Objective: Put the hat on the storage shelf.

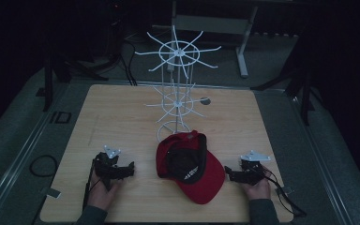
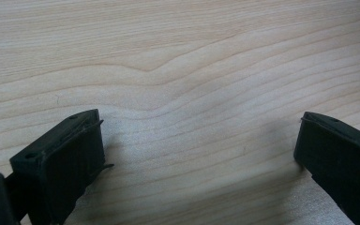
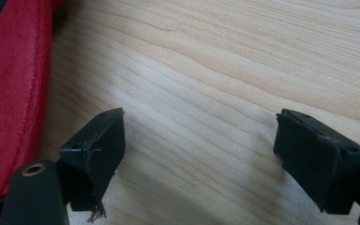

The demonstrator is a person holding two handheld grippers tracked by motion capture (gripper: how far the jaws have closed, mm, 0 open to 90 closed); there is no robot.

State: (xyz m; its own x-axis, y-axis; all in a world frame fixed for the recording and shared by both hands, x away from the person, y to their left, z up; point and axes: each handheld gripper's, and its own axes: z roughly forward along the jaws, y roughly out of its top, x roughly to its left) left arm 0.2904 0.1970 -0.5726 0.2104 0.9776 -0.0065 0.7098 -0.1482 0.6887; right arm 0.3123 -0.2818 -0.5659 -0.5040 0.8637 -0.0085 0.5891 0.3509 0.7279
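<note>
A red cap (image 1: 192,168) lies upside down near the middle front of the wooden table (image 1: 122,117), its black lining up and its brim toward the front right. The cap's red fabric (image 3: 14,93) fills the left edge of the right gripper view. My left gripper (image 1: 130,168) rests on the table left of the cap, open, with bare wood between its jaws (image 2: 201,140). My right gripper (image 1: 227,172) rests just right of the brim, open, nothing between its jaws (image 3: 199,140).
A white wire display stand (image 1: 178,79) with two tiers of radiating hooks rises just behind the cap on a ring base. A metal table frame (image 1: 215,23) stands in the dark beyond. Cables trail off the table's front corners.
</note>
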